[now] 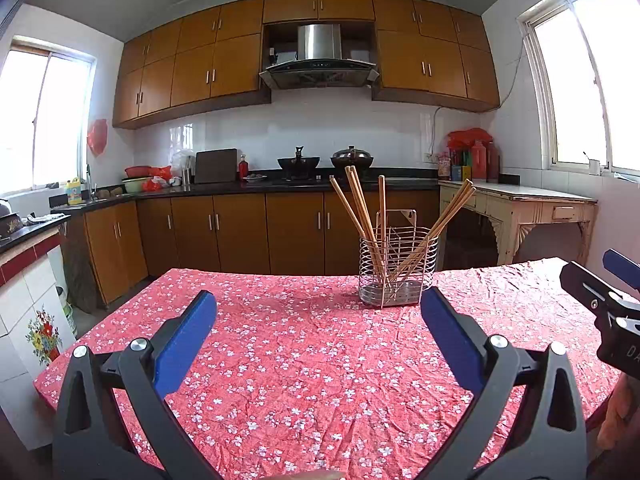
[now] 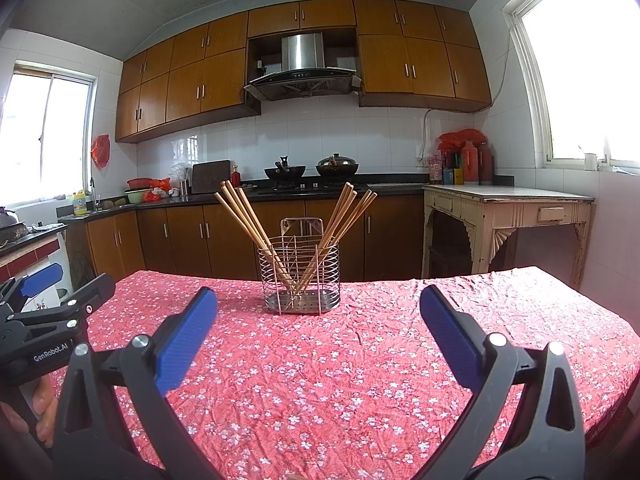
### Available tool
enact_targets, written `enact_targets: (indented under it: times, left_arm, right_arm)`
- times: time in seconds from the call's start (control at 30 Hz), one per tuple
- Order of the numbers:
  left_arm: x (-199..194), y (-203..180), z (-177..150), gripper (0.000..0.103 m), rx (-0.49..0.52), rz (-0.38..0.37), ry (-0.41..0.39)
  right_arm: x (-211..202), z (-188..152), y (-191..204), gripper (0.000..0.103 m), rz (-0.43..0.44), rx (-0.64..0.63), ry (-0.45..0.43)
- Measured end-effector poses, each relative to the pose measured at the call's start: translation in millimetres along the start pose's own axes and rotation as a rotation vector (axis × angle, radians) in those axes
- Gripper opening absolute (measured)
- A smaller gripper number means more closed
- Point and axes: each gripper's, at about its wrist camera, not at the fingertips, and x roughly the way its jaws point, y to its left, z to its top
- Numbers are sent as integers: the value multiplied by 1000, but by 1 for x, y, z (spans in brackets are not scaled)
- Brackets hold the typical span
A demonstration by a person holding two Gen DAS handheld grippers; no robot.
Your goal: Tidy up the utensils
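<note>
A wire utensil holder [image 1: 396, 268] [image 2: 301, 278] stands upright on the red floral tablecloth [image 1: 304, 360] [image 2: 352, 360], far side of the table. Several wooden chopsticks [image 1: 362, 216] [image 2: 248, 220] lean out of it to both sides. My left gripper [image 1: 318, 304] is open, held low over the cloth, with the holder beyond its right finger. My right gripper [image 2: 318, 300] is open too, and the holder sits straight ahead between its blue pads [image 2: 186, 340]. Neither holds anything. Each gripper shows at the edge of the other's view.
Behind the table runs a kitchen counter [image 2: 224, 198] with woks, bowls and bottles, brown cabinets above and below. A cream side table [image 2: 508, 208] stands at the right under a window. A person's hand [image 2: 44, 412] grips the left tool.
</note>
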Motion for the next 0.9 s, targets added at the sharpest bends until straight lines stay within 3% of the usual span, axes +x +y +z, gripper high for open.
enact_targets:
  times: [0.9]
  left_arm:
    - [3, 3, -2, 101, -14, -5, 12]
  right_arm:
    - [1, 0, 1, 99, 0, 1, 2]
